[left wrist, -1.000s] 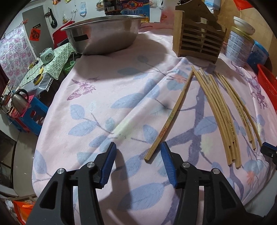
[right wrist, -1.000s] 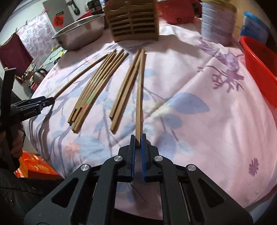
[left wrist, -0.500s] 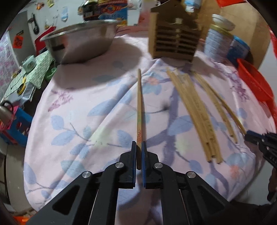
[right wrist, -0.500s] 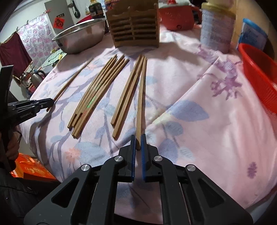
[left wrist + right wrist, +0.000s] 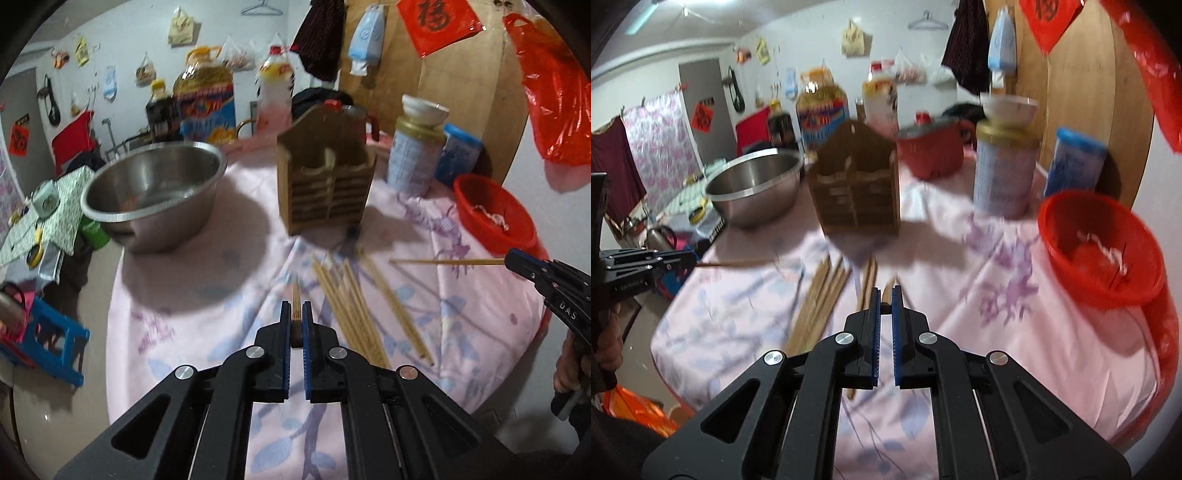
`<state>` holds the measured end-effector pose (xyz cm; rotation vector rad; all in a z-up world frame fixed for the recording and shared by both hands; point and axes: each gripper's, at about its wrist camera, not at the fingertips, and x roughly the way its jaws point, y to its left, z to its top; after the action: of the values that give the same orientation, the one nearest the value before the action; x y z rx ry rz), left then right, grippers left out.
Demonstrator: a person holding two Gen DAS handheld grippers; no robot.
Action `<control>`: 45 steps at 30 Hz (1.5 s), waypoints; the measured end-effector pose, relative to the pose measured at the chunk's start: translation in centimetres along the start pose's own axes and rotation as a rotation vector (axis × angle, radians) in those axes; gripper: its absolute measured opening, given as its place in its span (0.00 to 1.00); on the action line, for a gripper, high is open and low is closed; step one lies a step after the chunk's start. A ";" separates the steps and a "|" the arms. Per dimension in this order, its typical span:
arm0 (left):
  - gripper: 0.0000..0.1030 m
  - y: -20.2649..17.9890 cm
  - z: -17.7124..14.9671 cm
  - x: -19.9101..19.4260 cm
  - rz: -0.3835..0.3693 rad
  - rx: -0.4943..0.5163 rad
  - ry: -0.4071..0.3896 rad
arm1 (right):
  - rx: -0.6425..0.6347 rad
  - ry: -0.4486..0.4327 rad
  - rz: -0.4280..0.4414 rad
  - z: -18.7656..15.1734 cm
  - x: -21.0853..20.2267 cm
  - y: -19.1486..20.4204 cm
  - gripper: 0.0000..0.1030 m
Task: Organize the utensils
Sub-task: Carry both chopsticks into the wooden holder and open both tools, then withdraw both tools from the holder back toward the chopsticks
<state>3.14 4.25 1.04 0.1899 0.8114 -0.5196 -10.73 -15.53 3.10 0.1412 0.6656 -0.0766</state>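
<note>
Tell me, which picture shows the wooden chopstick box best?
The left wrist view: the wooden chopstick box looks fairly sharp there, with both rounded pockets and front slats visible. The right wrist view shows it darker and blurred.

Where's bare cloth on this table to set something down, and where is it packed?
Free: the near-left cloth, between the steel bowl and the loose chopsticks; also the near-right cloth in front of the red basket. Crowded: the far edge, with the bowl, wooden holder, tin and basket.

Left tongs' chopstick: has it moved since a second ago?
Yes. The chopstick has left the tablecloth, clamped in the left tongs and raised, now pointing toward the wooden holder.
</note>
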 end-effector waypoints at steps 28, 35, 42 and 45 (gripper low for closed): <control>0.06 -2.0 22.0 -1.2 0.068 -0.096 -0.206 | -0.065 -0.275 0.319 22.1 2.4 -2.6 0.06; 0.06 -1.4 21.9 4.7 0.121 -0.130 -0.130 | -0.101 -0.279 0.275 23.1 8.0 -1.5 0.06; 0.55 -0.8 19.6 4.5 0.258 -0.185 -0.116 | -0.049 -0.182 0.303 21.7 10.0 -3.7 0.16; 0.61 -0.4 18.7 3.3 0.304 -0.212 -0.126 | -0.037 -0.195 0.314 21.3 9.5 -4.4 0.26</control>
<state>16.86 -4.01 11.35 0.0812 0.6938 -0.1558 9.19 -23.44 13.26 0.1983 0.4443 0.2219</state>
